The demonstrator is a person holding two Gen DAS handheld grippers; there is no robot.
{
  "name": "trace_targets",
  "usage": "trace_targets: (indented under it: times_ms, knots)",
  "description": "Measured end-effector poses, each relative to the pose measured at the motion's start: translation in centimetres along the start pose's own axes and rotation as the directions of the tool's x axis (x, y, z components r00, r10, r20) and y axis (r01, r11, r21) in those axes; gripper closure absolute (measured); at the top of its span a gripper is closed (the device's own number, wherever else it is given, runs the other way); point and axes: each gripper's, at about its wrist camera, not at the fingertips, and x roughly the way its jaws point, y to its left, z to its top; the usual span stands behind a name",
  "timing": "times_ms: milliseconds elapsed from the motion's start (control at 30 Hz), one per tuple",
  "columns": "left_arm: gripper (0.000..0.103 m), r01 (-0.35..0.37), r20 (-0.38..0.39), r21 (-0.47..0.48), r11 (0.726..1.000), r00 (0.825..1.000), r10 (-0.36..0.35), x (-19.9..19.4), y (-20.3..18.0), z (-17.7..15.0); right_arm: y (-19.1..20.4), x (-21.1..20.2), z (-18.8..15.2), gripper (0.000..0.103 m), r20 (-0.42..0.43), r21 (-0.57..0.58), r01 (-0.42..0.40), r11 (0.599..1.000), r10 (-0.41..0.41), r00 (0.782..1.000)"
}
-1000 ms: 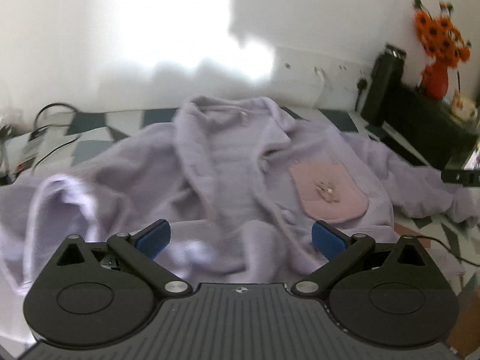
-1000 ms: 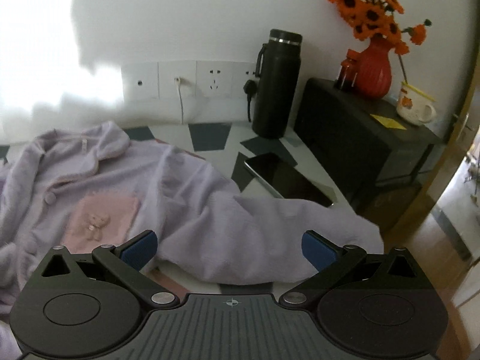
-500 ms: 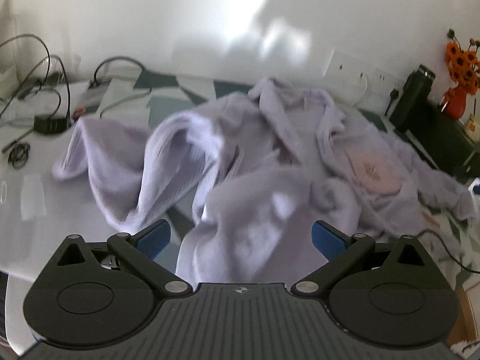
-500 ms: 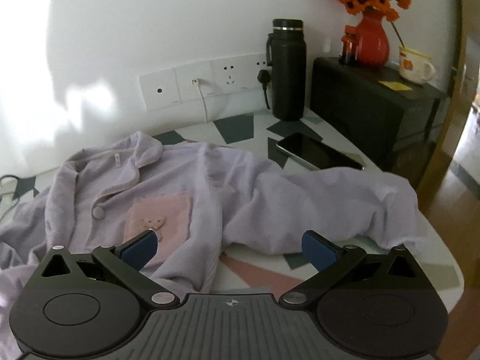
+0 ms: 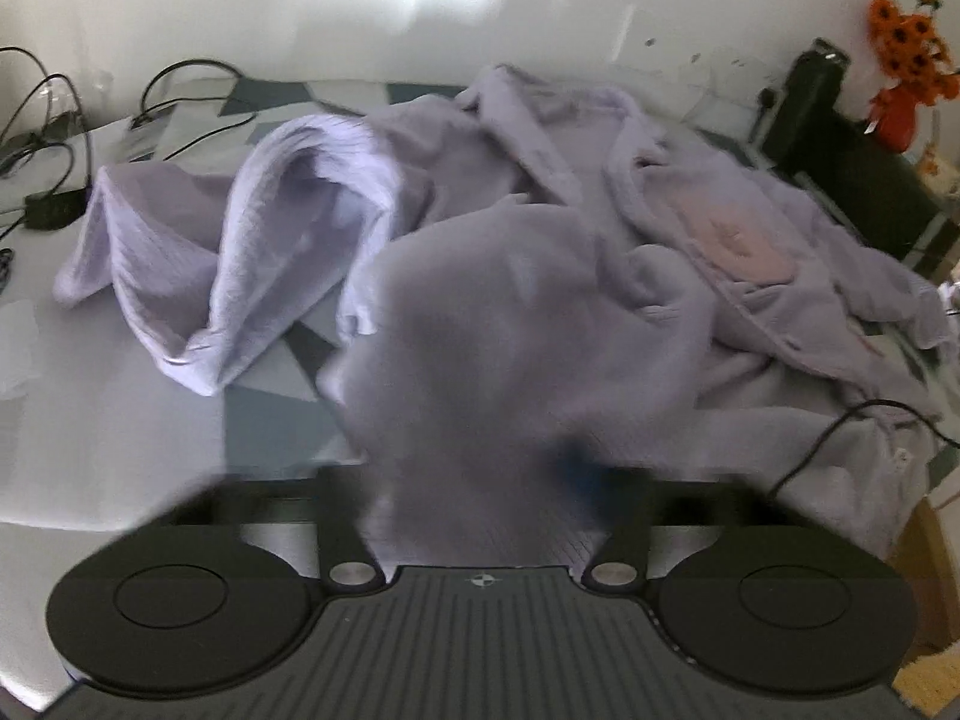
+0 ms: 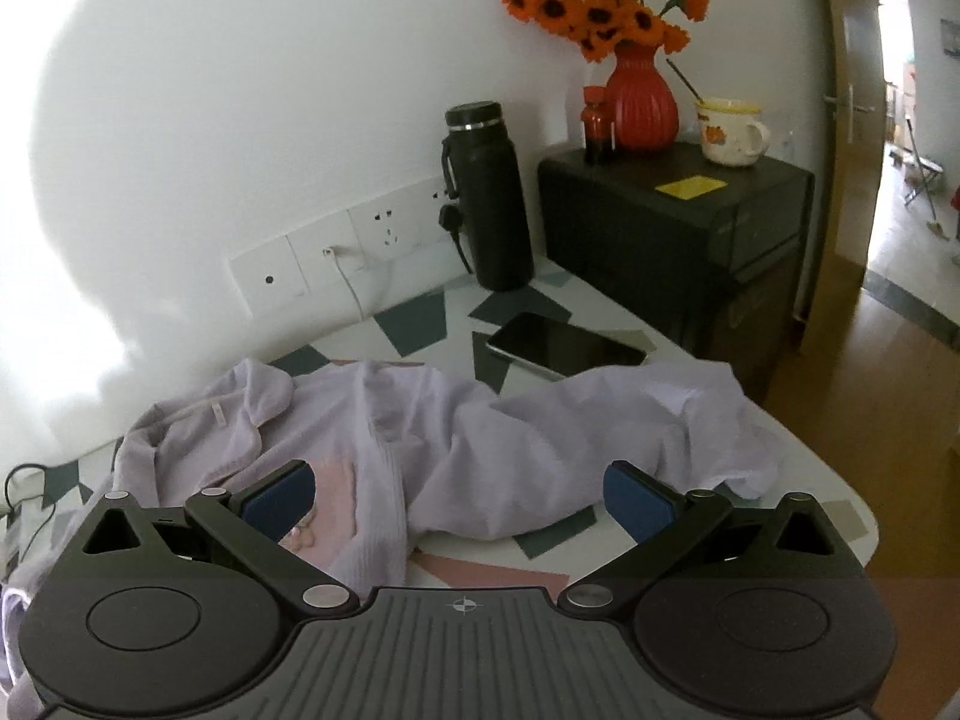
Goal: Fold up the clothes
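A lilac fleece pyjama top point(image 5: 600, 192) with a pink chest pocket point(image 5: 738, 240) lies crumpled on the patterned table point(image 5: 270, 420). One sleeve point(image 5: 180, 252) trails to the left. My left gripper point(image 5: 480, 468) is closing on a bunched fold of the top's near edge; blurred fabric fills the gap and hides most of both pads. In the right wrist view the same top point(image 6: 480, 438) lies below my right gripper point(image 6: 459, 495), which stands open and holds nothing. Its pink pocket point(image 6: 336, 480) shows by the left pad, and the other sleeve point(image 6: 648, 414) stretches toward the table's right edge.
A phone point(image 6: 564, 345) lies just beyond the sleeve. Behind stand a black flask point(image 6: 489, 198), wall sockets point(image 6: 384, 234) and a black box point(image 6: 672, 216) carrying a red vase point(image 6: 641, 99) and a mug point(image 6: 729, 132). Cables point(image 5: 54, 138) lie at the far left, and a black cord point(image 5: 840, 426) crosses the top.
The left gripper's jaws have swung together onto the top's near fold, where half a second ago they stood wide. The right gripper has risen and rolled, still open.
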Motion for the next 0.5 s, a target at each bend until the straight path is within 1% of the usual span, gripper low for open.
trace_targets:
  times_ms: [67,167,233,333,400,433,500]
  knots:
    - [0.093,0.041,0.067,-0.069,0.997,0.997,-0.036,-1.7,1.3,0.8,0.0,0.3,-0.4,0.001,-0.009,-0.009,0.025,1.000,-0.025,1.000]
    - [0.094,0.020,0.182,-0.083,0.996,0.983,-0.005,-5.0,2.5,2.5,0.1,1.0,-1.1,0.001,-0.046,-0.004,0.017,1.000,-0.017,0.999]
    - [0.094,0.014,0.243,-0.086,0.996,0.970,0.007,-7.0,3.0,3.9,0.4,1.5,-1.6,0.001,-0.068,-0.007,0.009,1.000,-0.010,0.998]
    - [0.094,0.015,0.337,-0.111,0.994,0.941,0.023,-9.7,3.3,5.5,1.3,2.2,-2.3,0.001,-0.090,-0.032,-0.007,0.999,0.004,0.996]
    - [0.093,0.023,0.348,-0.113,0.993,0.937,0.018,-10.3,3.5,6.3,1.8,2.7,-2.9,0.001,-0.102,-0.047,-0.024,0.999,0.019,0.995]
    - [0.091,0.013,0.316,-0.125,0.992,0.948,0.028,-9.6,3.8,6.3,2.1,3.1,-3.3,0.001,-0.115,-0.053,-0.031,0.998,0.025,0.993]
    - [0.090,-0.020,0.227,-0.155,0.988,0.972,0.055,-7.6,4.5,6.1,2.5,4.1,-4.4,0.001,-0.156,-0.061,-0.036,0.998,0.026,0.987]
